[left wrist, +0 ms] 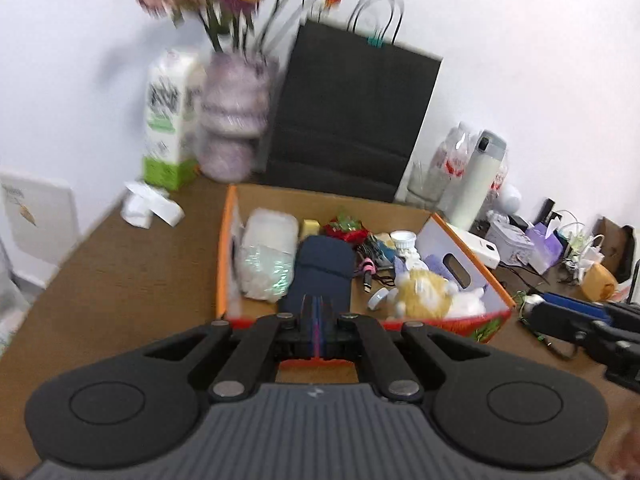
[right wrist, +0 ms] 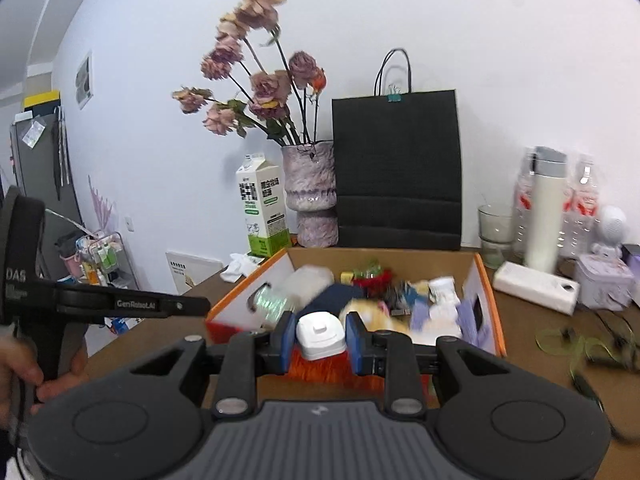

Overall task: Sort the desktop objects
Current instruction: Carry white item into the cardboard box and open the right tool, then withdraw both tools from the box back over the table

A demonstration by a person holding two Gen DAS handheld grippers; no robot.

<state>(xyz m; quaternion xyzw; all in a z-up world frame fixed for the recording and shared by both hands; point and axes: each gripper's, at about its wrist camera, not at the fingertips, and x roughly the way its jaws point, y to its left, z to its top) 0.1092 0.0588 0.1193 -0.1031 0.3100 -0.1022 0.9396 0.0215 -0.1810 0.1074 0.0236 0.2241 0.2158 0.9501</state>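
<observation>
An open orange-and-white cardboard box (left wrist: 466, 254) (right wrist: 490, 300) sits mid-desk, holding a navy pouch (left wrist: 322, 270), a white packet (left wrist: 266, 254), a yellow plush toy (left wrist: 424, 294), cables and small items. My left gripper (left wrist: 318, 320) is shut and empty, at the box's near edge above the navy pouch. My right gripper (right wrist: 320, 338) is shut on a small white plastic cap-like object (right wrist: 320, 336), held just above the box's near edge. The right gripper also shows at the right of the left wrist view (left wrist: 568, 314).
Behind the box stand a black paper bag (right wrist: 398, 168), a vase of dried roses (right wrist: 310, 192) and a milk carton (right wrist: 264, 210). To the right are a white thermos (right wrist: 546, 208), bottles, a power bank (right wrist: 536, 286), tins and tangled cables (right wrist: 588, 350). Crumpled white paper (left wrist: 150, 208) lies back left.
</observation>
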